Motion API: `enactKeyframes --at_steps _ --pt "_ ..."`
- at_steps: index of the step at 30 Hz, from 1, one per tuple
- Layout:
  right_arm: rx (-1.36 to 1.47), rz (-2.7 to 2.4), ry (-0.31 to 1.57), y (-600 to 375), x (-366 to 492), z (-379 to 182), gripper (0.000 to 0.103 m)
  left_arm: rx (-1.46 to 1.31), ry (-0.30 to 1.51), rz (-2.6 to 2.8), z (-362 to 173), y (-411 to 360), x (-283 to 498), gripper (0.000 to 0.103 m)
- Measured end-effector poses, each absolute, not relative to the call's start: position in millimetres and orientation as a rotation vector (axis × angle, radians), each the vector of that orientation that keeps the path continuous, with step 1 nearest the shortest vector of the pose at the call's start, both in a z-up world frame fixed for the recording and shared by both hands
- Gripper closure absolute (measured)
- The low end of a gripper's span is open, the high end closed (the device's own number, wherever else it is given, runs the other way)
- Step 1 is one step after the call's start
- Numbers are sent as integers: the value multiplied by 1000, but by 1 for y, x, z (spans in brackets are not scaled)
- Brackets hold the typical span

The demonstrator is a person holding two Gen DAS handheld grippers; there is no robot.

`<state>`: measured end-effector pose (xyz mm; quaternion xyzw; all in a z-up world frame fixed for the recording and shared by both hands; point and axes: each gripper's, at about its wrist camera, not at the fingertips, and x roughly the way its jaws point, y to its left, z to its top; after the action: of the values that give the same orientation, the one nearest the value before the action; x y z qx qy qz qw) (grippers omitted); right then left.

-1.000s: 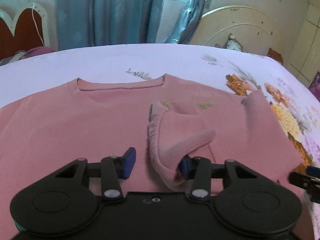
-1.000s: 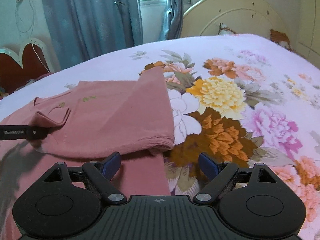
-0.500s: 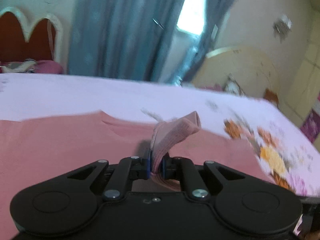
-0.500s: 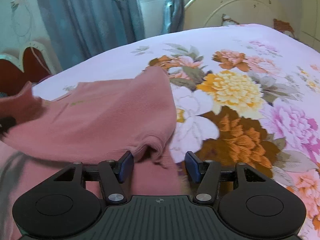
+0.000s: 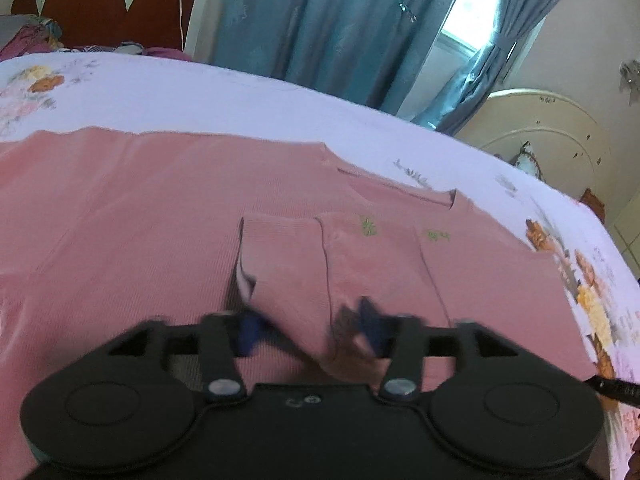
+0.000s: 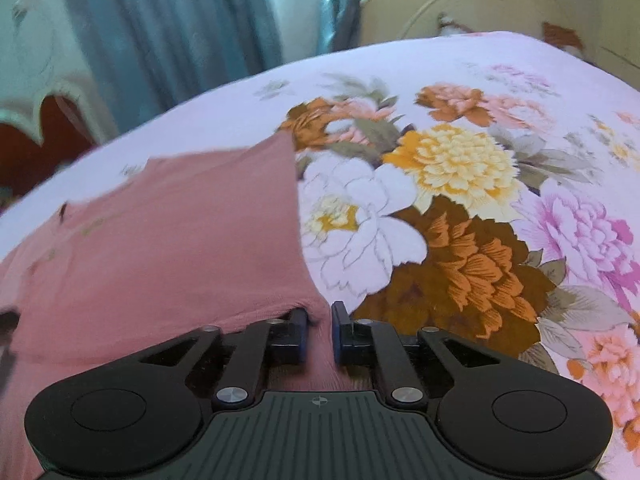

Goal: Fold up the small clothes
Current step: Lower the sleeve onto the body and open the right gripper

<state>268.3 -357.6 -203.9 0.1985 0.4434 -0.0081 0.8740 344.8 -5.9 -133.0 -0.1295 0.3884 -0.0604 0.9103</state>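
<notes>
A: Since the earlier frames the folded sleeve (image 5: 304, 264) of the pink sweater (image 5: 140, 220) has been carried across and laid flat on the chest, and the jaws of the left gripper (image 5: 308, 326) have just been opening; they now stand parted around the cuff end without pressing it.

B: And the other side?

A: The jaws of the right gripper (image 6: 319, 330) have just been closing and are nearly together, pinched on the folded side edge of the sweater at its hem corner.

B: How far is the folding judged to be?

A: One side and its sleeve are turned in; the far sleeve and the lengthwise fold appear left to do.

B: Materials?

A: A fine-ribbed soft knit is seen, with small green embroidery, spread on a smooth floral bedsheet (image 6: 460, 168).
</notes>
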Motion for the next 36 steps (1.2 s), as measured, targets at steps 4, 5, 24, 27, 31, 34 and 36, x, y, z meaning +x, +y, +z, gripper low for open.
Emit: enactKeyframes --at_steps 4,5,24,27,31,34,36 --pt "443 -36 864 -366 253 -185 27 -290 786 -107 -133 -1 353 43" --pt "434 -44 835 -367 252 -179 25 -309 789 -107 -134 1 356 50" --pt "494 6 892 -375 420 -228 81 -145 744 -37 -125 10 342 82" --pt "439 -5 875 -369 422 -226 95 -127 723 -57 -120 3 341 81" --pt "340 -44 856 -362 418 -229 94 -104 772 -63 -126 -4 345 79" --pt "278 -53 837 -353 411 -218 88 -134 811 -50 -126 1 342 75" --pt "260 -29 808 -347 398 -207 63 -143 808 -34 -120 6 336 57"
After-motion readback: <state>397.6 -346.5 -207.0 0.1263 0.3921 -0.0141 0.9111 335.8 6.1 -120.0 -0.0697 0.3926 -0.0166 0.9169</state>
